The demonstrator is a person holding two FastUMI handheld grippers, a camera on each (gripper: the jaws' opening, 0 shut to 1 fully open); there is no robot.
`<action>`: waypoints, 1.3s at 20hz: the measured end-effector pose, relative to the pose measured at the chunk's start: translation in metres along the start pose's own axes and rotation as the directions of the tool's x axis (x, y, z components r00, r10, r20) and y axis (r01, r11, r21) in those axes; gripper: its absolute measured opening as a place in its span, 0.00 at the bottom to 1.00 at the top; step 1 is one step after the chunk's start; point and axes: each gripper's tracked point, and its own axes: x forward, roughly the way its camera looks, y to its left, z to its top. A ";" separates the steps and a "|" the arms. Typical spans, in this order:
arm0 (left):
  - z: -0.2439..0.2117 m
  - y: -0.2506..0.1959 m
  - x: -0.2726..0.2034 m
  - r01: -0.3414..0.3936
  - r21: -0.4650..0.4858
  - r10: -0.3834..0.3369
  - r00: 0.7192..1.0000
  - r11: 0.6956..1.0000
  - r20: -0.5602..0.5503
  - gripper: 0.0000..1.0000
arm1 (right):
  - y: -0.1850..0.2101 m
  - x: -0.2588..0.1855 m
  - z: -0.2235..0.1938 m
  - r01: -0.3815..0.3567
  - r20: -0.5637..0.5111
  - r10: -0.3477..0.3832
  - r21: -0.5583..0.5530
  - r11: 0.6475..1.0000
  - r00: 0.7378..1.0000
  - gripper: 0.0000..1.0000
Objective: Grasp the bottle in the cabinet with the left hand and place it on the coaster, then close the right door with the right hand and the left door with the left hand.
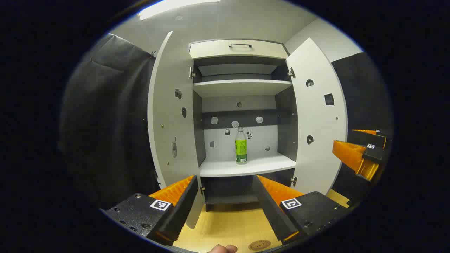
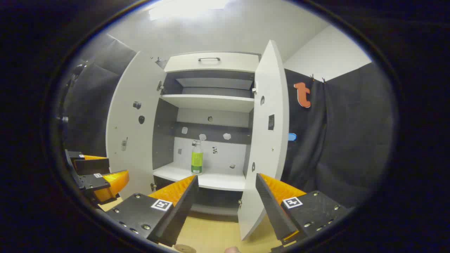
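We hold the left gripper (image 1: pixel 225 207) in front of the cabinet, fingers spread wide and holding nothing. The left door (image 1: pixel 172 116) stands swung open. The bottle (image 1: pixel 241 146) stands upright on the middle shelf (image 1: pixel 246 167), far from us, between both doors. The coaster (image 1: pixel 259 245) lies on the wooden table (image 1: pixel 225 225), near us. The right door (image 1: pixel 316 119) stands open too. Our right gripper (image 2: pixel 225 207), fingers wide apart and empty, faces the right door's edge.

Matt white laminate cabinet doors (image 1: pixel 316 116) at frame centre; smooth pale wood-look worktop (image 1: pixel 228 225) below; clear glossy plastic bottle (image 1: pixel 241 146); ribbed orange plastic fingers (image 1: pixel 175 189); black cloth wall (image 2: pixel 344 140).
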 end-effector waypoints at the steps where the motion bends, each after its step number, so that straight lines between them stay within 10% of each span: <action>1: 0.002 0.000 0.001 0.002 -0.007 -0.002 1.000 1.000 0.001 0.98 | 0.003 0.002 -0.001 -0.004 -0.009 0.004 0.010 1.000 1.000 0.98; 26: 0.019 -0.011 0.127 0.018 0.033 -0.019 0.999 0.999 0.034 0.98 | -0.019 0.065 -0.003 0.098 -0.046 -0.096 0.042 0.994 0.994 0.94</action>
